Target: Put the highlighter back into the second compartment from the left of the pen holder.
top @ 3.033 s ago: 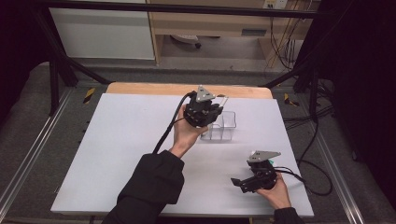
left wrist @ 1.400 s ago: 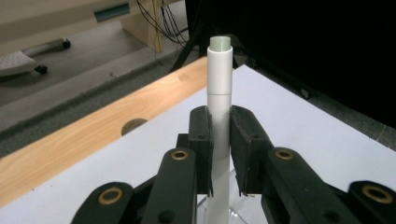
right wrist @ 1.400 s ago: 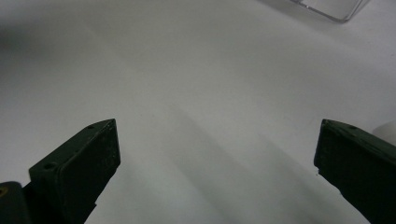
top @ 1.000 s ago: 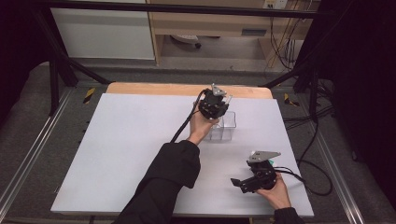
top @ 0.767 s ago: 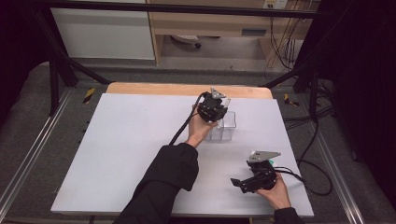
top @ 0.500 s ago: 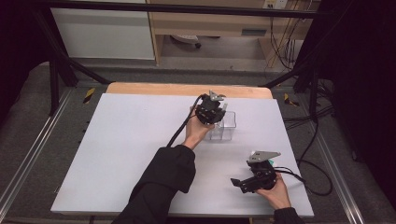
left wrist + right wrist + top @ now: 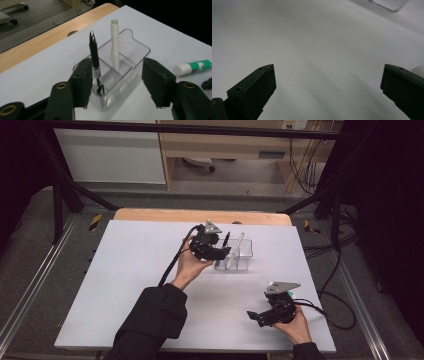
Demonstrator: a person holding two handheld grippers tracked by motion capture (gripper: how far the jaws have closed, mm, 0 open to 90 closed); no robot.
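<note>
**High view: pen dropped in the clear holder, left jaws just let go**

High view first, nearest our edge: our right gripper (image 7: 255,316) rests low on the white table (image 7: 125,270) at about five o'clock, jaws spread wide with nothing between them, and its own view shows bare tabletop between the two black pads. A glue stick (image 7: 192,67) with a green label lies flat on the table, off at three o'clock in the left gripper view.

Moving up the table, our left gripper (image 7: 222,253) sits just beside the clear holder (image 7: 240,256), a little past centre toward one o'clock. Its jaws have just been opening, and now they stand released on either side of the holder's near end, pads clear of the black pen (image 7: 95,62).

That pen stands nearly upright in the near compartment, tip down. Behind it, a white pen (image 7: 115,47) stands upright in the next compartment. Farthest off, the wooden edge (image 7: 200,215) runs along twelve o'clock.
</note>
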